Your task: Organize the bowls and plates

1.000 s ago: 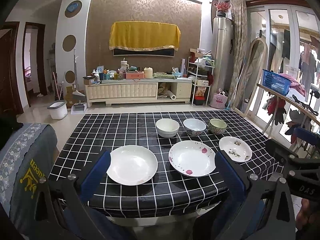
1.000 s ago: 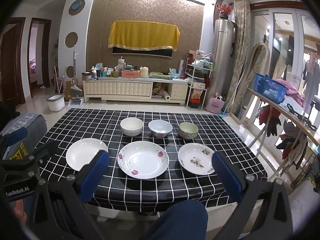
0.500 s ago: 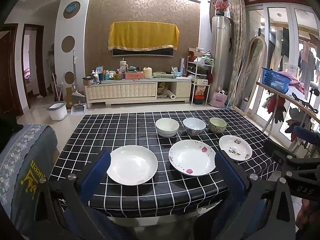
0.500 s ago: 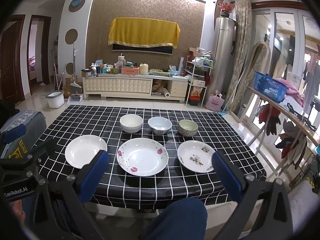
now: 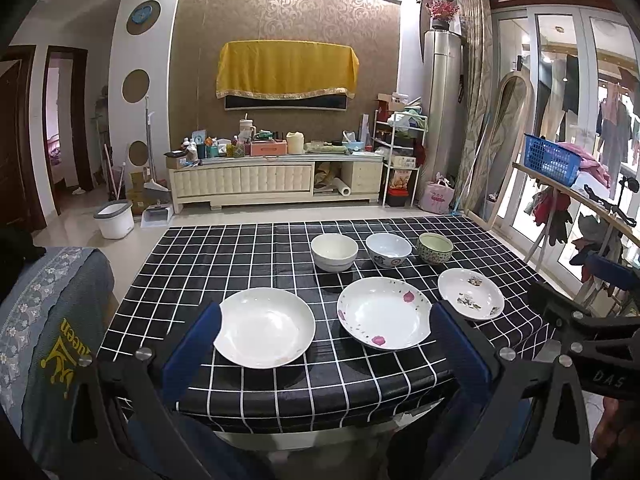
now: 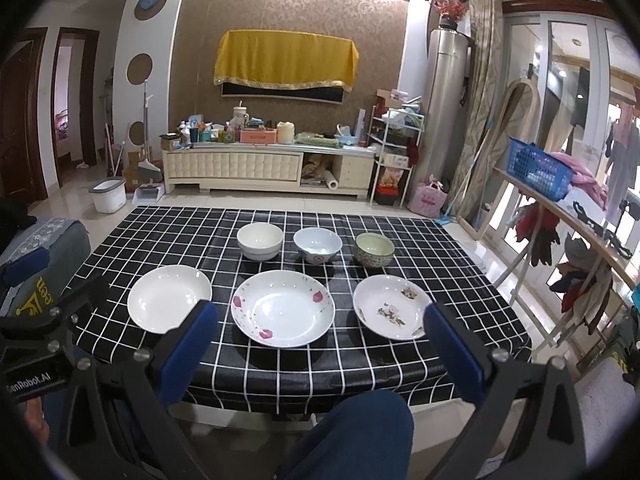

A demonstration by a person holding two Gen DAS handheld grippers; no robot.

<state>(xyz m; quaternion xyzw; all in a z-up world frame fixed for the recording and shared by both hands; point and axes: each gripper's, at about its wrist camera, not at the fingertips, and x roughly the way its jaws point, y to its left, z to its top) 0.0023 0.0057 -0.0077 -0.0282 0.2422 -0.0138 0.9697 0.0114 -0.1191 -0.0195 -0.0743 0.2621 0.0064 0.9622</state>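
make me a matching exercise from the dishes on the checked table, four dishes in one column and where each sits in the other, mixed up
Seen from the right wrist view.

Things:
1. plain white plate
2. pink-petal plate
3. green-rimmed bowl
4. plain white bowl

Places:
A. back row, right end
B. front row, middle
C. back row, left end
D. front row, left end

Pairs: 1-D, 2-B, 3-A, 4-C
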